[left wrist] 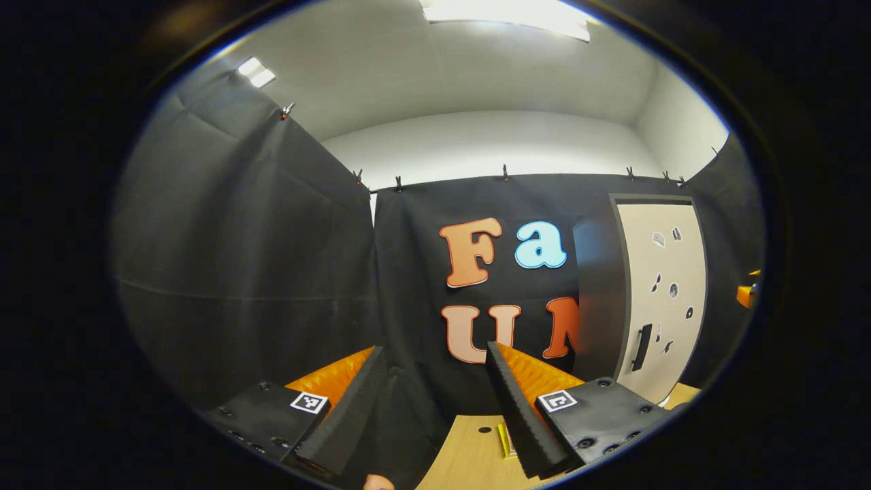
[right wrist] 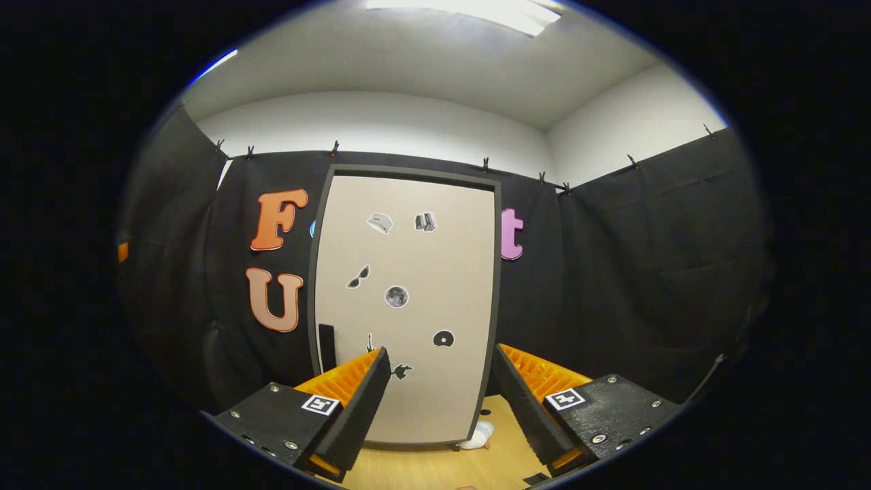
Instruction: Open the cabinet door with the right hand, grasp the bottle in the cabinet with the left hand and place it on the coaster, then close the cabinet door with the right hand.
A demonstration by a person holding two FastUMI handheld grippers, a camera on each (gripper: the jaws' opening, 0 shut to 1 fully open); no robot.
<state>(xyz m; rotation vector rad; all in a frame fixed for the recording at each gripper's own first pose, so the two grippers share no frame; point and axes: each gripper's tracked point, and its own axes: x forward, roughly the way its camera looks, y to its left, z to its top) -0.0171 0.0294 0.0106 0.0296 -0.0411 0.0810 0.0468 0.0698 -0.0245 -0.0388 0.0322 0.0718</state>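
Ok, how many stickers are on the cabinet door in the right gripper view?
7 on the cabinet door: two near the top, a sunglasses shape and a round one mid-door, a disc lower right, and two small dark ones low down by the right gripper. Its finger may hide more.

Bright ceiling panels (left wrist: 507,15) overhead glare white; black cloth dim; fisheye bends edges; focus sharp

cabinet (right wrist: 408,306) standing on table (right wrist: 422,469), against booth wall
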